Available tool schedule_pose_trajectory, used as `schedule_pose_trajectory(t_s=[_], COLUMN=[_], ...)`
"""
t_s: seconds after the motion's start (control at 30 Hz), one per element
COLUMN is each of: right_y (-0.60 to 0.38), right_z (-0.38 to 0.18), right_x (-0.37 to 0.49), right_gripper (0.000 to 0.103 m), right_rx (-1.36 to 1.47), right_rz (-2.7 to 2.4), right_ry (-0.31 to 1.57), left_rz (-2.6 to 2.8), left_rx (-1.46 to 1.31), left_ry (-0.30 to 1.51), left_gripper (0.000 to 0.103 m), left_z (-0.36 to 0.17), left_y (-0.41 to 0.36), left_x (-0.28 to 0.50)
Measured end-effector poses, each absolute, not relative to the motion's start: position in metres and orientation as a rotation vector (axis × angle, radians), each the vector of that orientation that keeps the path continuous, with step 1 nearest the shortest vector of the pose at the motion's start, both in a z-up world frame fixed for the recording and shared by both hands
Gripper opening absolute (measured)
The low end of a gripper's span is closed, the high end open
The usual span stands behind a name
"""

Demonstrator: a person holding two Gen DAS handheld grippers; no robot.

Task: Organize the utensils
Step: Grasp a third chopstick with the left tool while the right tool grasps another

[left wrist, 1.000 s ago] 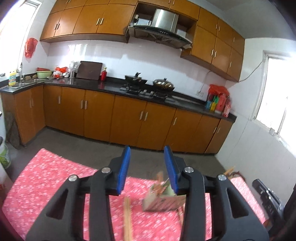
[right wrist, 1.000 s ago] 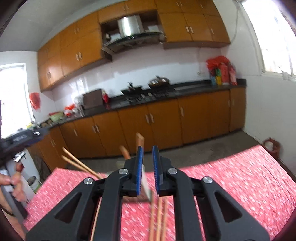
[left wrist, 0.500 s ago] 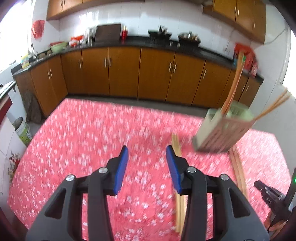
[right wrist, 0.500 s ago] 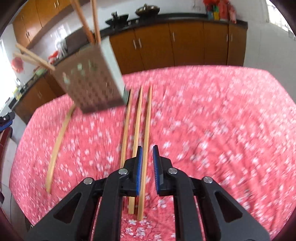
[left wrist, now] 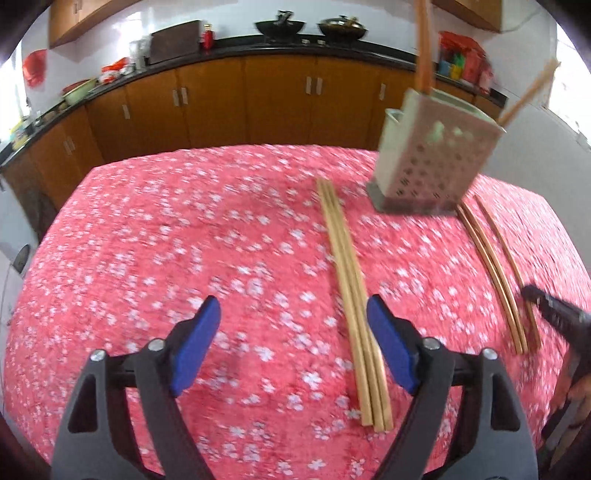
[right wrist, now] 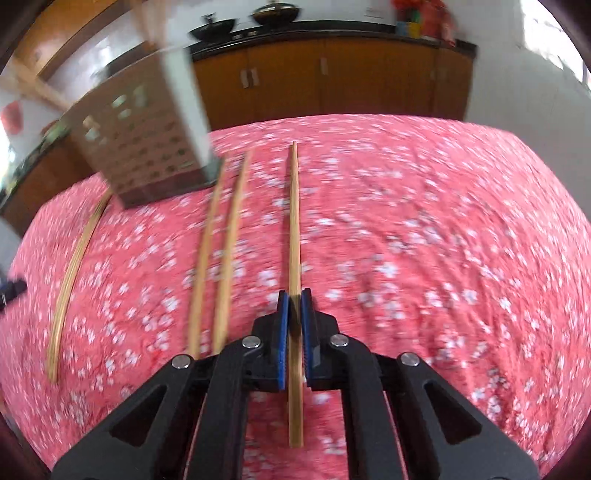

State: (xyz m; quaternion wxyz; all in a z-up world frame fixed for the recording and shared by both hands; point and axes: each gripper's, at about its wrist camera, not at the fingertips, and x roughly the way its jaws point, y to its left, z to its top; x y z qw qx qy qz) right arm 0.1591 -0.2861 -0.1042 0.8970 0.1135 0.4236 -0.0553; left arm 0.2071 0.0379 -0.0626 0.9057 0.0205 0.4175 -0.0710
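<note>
Progress is lagging: your right gripper [right wrist: 294,302] is straddling one chopstick [right wrist: 294,221] narrowly, your left gripper [left wrist: 293,332] is gaping wide, the holder [left wrist: 432,162] is keeping a few sticks, and the bundle [left wrist: 351,291] is waiting.

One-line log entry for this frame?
left gripper open, over table | right gripper shut on chopstick | holder upright

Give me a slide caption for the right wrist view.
Right gripper straddling one wooden chopstick lying on the red floral tablecloth.

Red floral tablecloth [left wrist: 184,240] covers the table. Beyond its far edge: brown cabinets [left wrist: 280,99], black countertop [left wrist: 236,46] bearing two woks [left wrist: 280,26].
</note>
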Motion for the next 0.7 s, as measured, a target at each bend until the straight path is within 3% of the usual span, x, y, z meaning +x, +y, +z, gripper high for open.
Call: schedule_pose_trajectory(t_s=[0.1,0.2,0.47,0.7], right_y=[-0.287,-0.285,-0.284,-0.280], right_z=[-0.104,-0.104,-0.103,-0.100], right_x=[0.159,0.157,0.157,0.159], right_gripper=[0.008,0.008,0.008,0.008], right_rx=[0.231,0.209,0.205,0.184], right_rz=[-0.112,-0.112,-0.111,-0.099], right_ry=[0.880,0.878,0.880,0.885], left_rz=[-0.192,-0.217,-0.249,-0.221], left_rx=[0.046,0.007,-0.027,-0.002], left_ry=[0.911,0.959,0.962,0.967], left_gripper=[0.047,0.034,0.021,0.019], left_z=[-0.076,-0.089,-0.097,-0.100], left_y=[0.030,0.026,0.018,0.014], left_x=[0.210,0.215,0.215,0.217])
